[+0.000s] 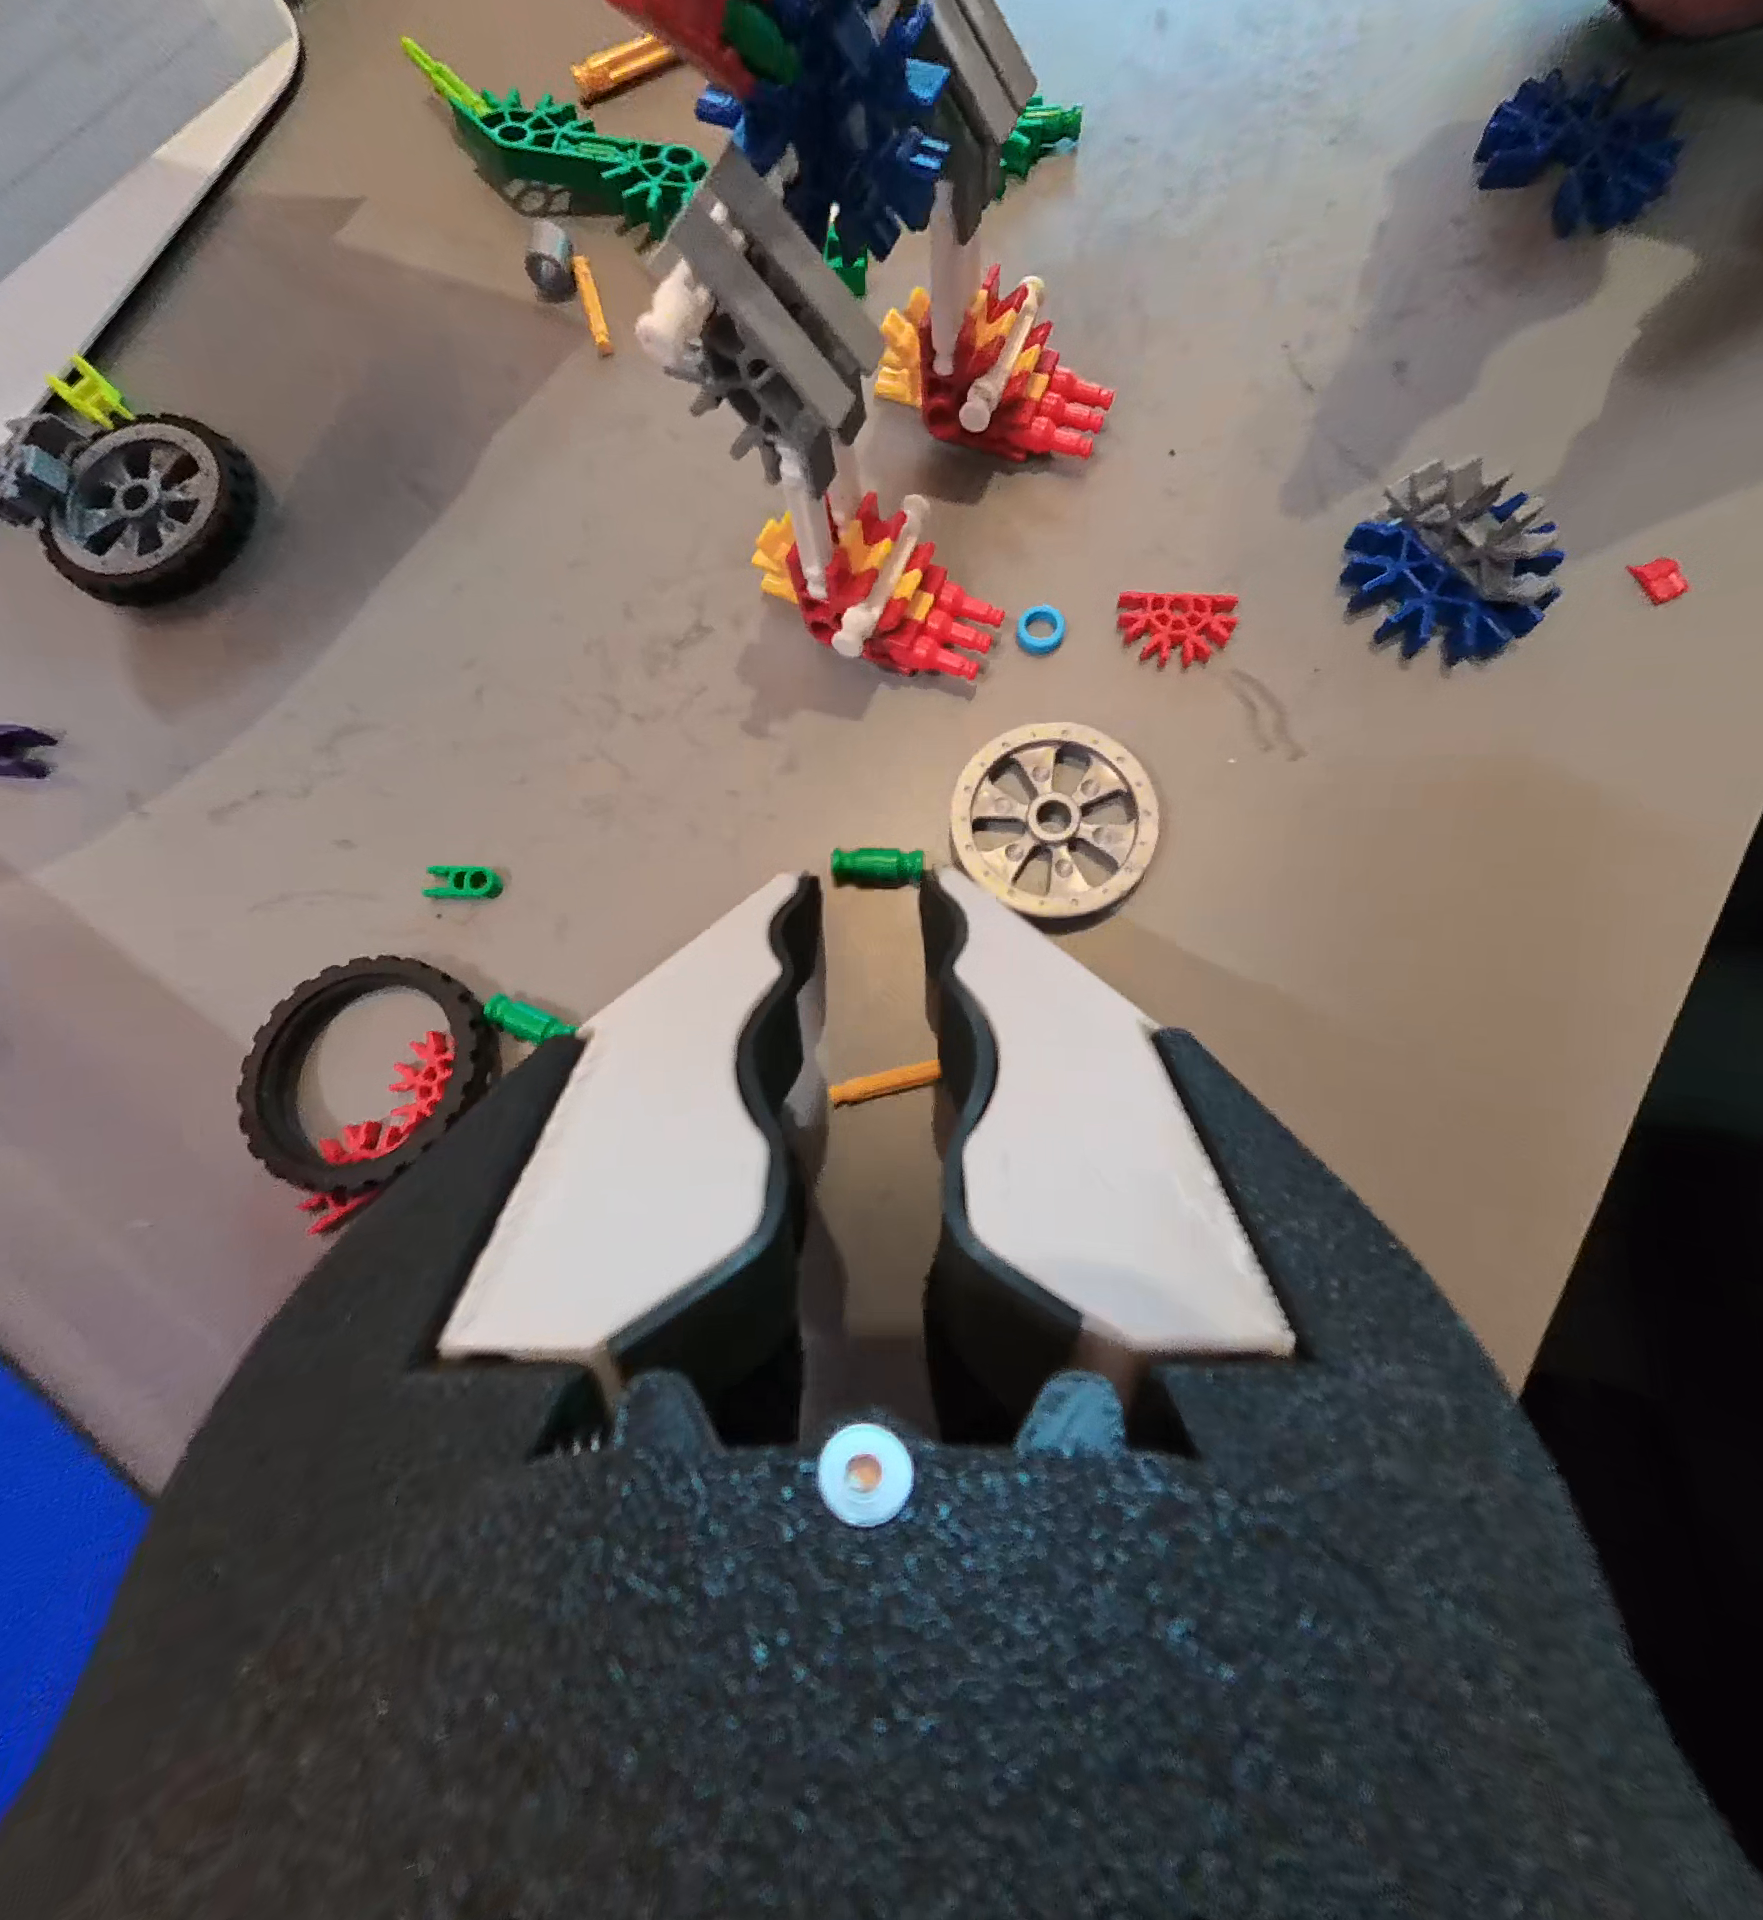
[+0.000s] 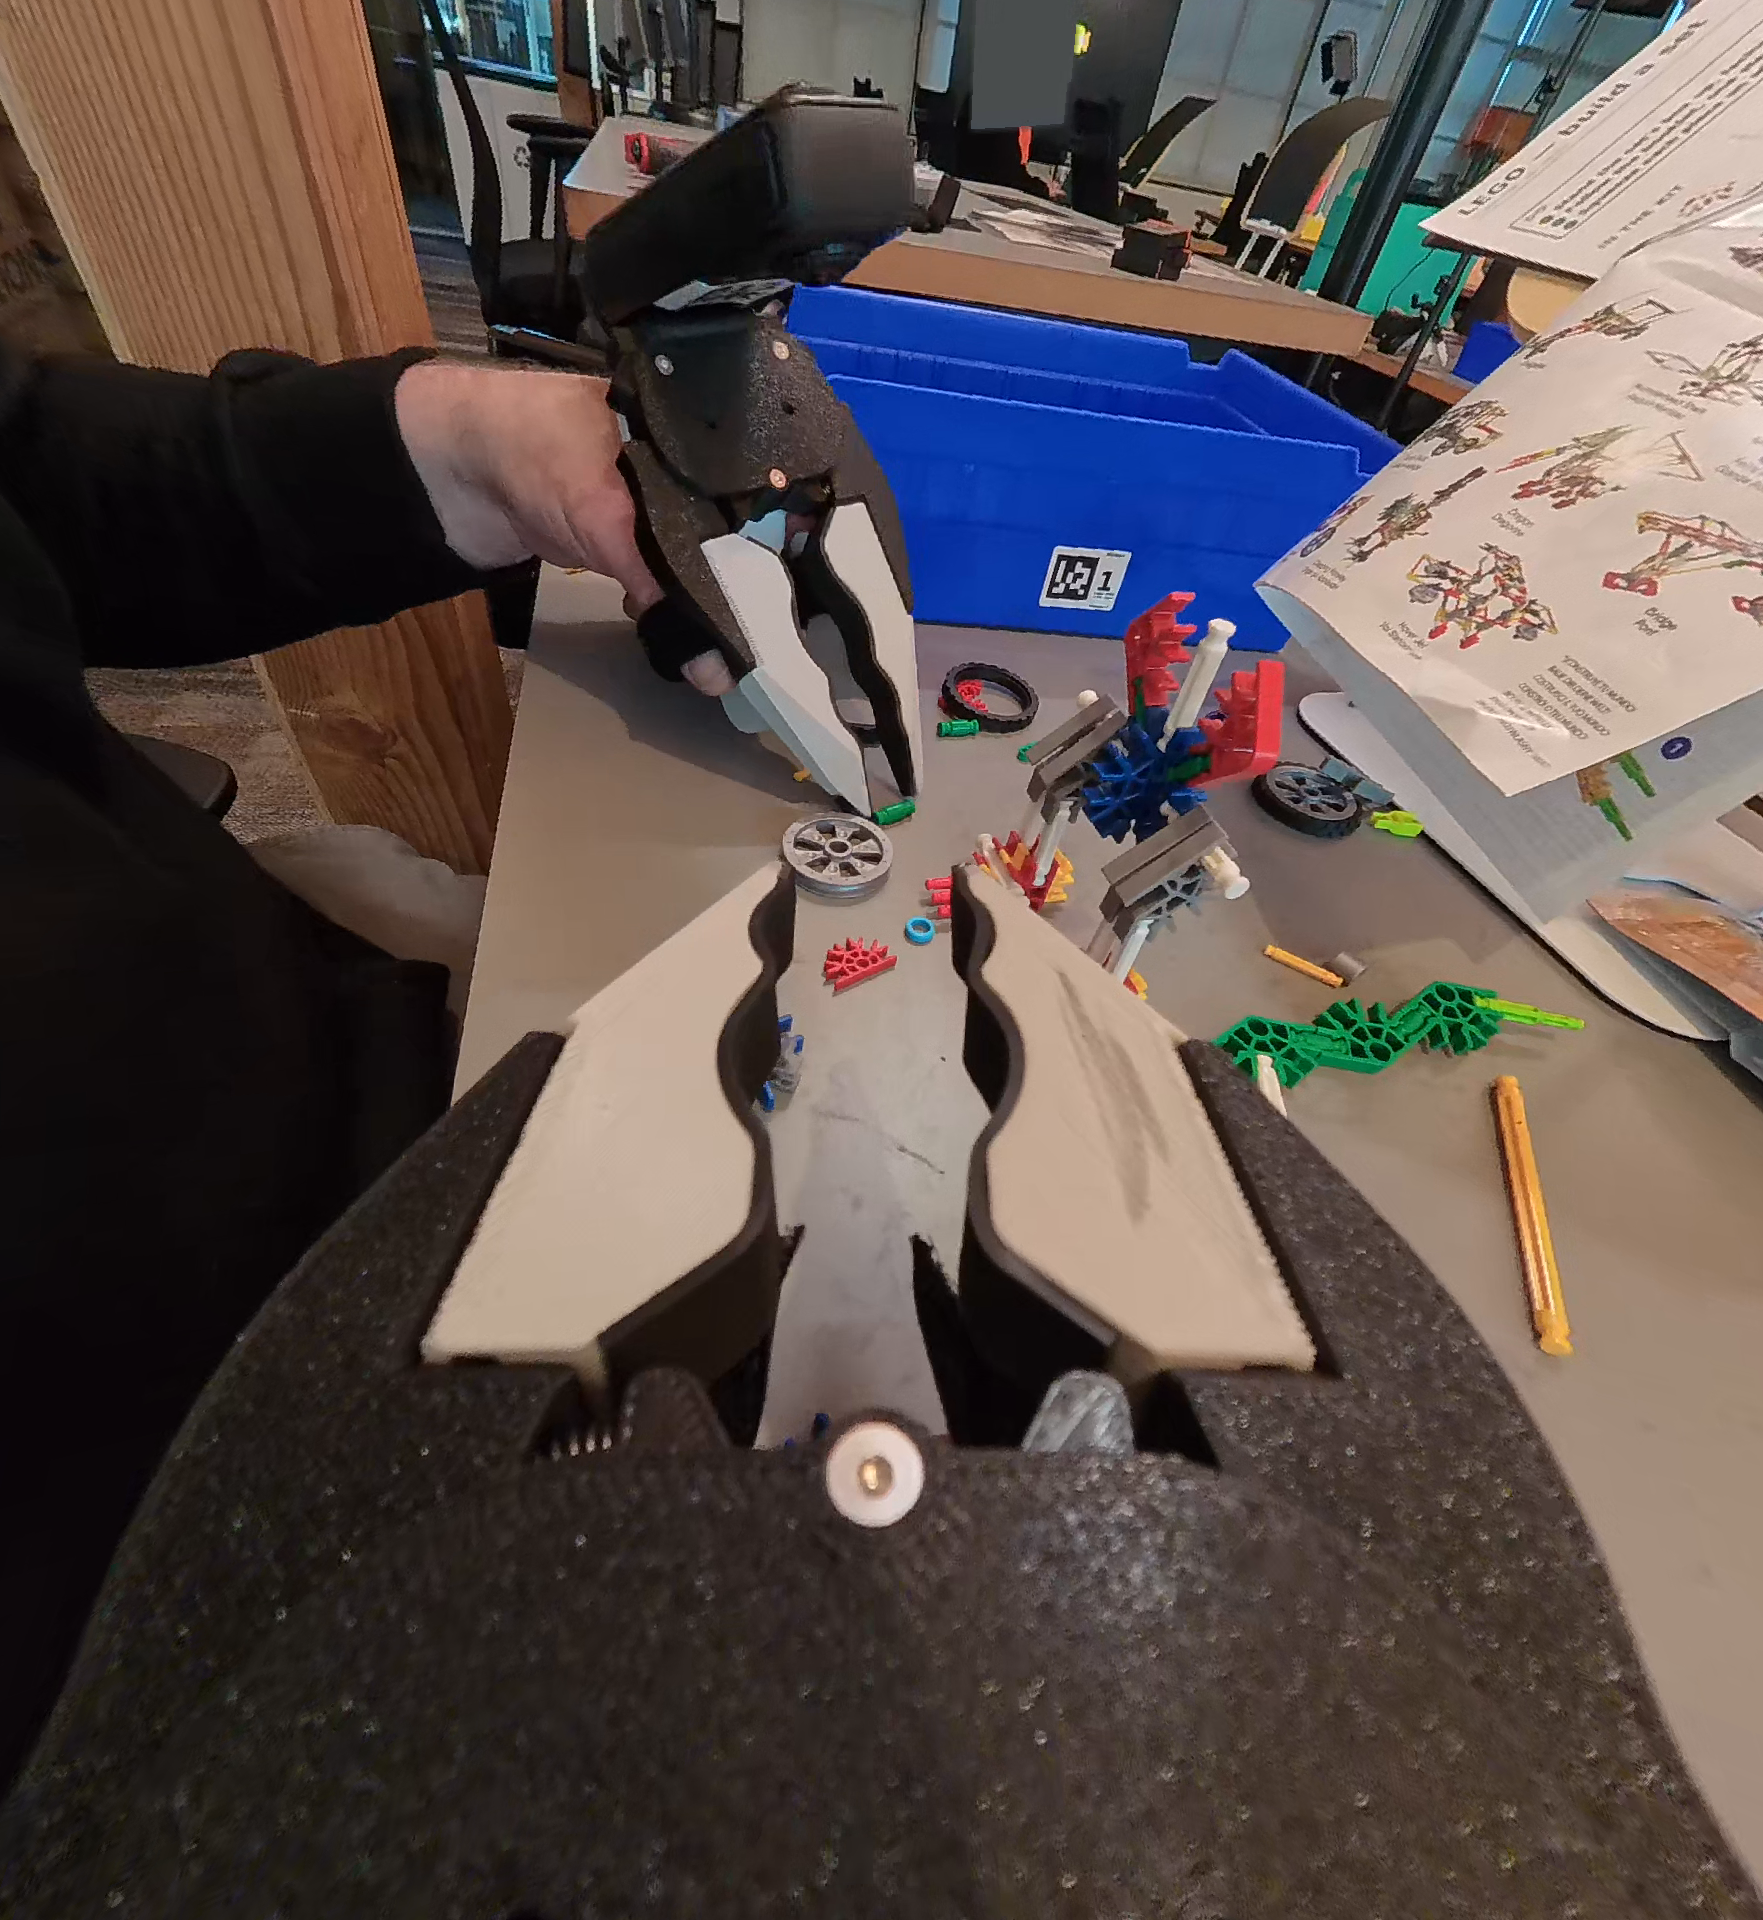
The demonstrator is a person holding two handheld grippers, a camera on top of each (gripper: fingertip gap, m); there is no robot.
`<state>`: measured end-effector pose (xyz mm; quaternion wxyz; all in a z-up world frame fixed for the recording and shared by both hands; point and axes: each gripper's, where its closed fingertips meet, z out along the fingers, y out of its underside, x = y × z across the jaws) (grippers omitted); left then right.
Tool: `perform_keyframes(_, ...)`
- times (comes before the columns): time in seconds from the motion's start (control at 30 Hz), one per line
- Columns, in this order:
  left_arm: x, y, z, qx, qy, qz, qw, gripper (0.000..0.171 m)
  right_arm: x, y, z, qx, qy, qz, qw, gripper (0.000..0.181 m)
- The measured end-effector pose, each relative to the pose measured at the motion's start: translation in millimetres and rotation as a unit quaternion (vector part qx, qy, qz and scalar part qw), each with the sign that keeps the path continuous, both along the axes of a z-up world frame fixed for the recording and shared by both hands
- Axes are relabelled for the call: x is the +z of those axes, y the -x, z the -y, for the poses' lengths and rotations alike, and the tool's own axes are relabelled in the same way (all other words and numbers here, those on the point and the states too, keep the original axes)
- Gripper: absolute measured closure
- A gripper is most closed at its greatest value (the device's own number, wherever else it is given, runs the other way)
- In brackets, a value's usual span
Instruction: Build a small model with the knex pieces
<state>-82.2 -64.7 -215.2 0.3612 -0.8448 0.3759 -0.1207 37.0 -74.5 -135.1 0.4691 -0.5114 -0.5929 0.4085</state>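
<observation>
My grey table (image 2: 1687, 1351) carries everything, with a blue bin (image 2: 1064, 457) along its far edge and a printed instruction sheet (image 2: 1604, 499) propped at the far right. The biggest build is the rod-and-connector model (image 1: 835, 208), blue snowflake hub high up, grey slabs on white rods, standing on two red and yellow connector feet (image 1: 856, 592) near the middle of the table. A green lattice strip (image 2: 1376, 1029) lies to the right in the right wrist view, with a long yellow rod (image 2: 1526, 1216) nearer me beside it. My left gripper (image 1: 869, 883) points down at the table with its fingers a narrow way apart and nothing between them; a small green connector (image 1: 877, 865) lies just beyond the tips, touching or almost touching them, I cannot tell which. Just right of that piece sits the flat grey wheel hub (image 1: 1053, 821). A black tyre (image 1: 368, 1070) with red connectors inside lies to the near left of that gripper. My right gripper (image 2: 869, 883) hovers above the table, fingers moderately apart and empty, aimed toward a red fan connector (image 2: 856, 961) and a tiny blue ring (image 2: 918, 930) lying close together on the table
</observation>
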Motion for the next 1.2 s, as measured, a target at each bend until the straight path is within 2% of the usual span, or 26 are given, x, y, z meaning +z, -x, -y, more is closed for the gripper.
perform_keyframes(0.13, -0.4, -2.7, -0.5, -0.006, 0.015, 0.010, 1.000, 0.156, -0.9, 0.1, 0.7, 0.002, 0.002, -0.001, 1.000, 0.152)
perform_keyframes(0.23, -0.8, -7.3, 1.5, -0.023, 0.014, 0.010, 1.000, 0.167, -0.5, 0.0, 0.5, 0.003, 0.004, -0.003, 1.000, 0.152)
perform_keyframes(0.5, 0.9, -5.7, -5.8, -0.030, -0.004, -0.015, 0.999, 0.155, -0.1, -2.7, -0.3, 0.001, 0.004, -0.004, 1.000, 0.152)
perform_keyframes(0.87, 0.2, -21.7, -5.5, -0.051, 0.008, 0.007, 0.999, 0.157, 1.9, -7.2, -1.4, 0.000, 0.007, -0.013, 1.000, 0.152)
perform_keyframes(0.93, 0.5, -24.7, -2.2, -0.059, 0.017, 0.015, 0.998, 0.148, 2.3, -8.5, -1.8, 0.000, 0.007, -0.014, 1.000, 0.152)
perform_keyframes(1.2, -0.9, -35.2, -3.3, -0.069, 0.019, 0.005, 0.997, 0.153, 4.5, -11.0, -1.2, 0.002, 0.008, -0.024, 1.000, 0.152)
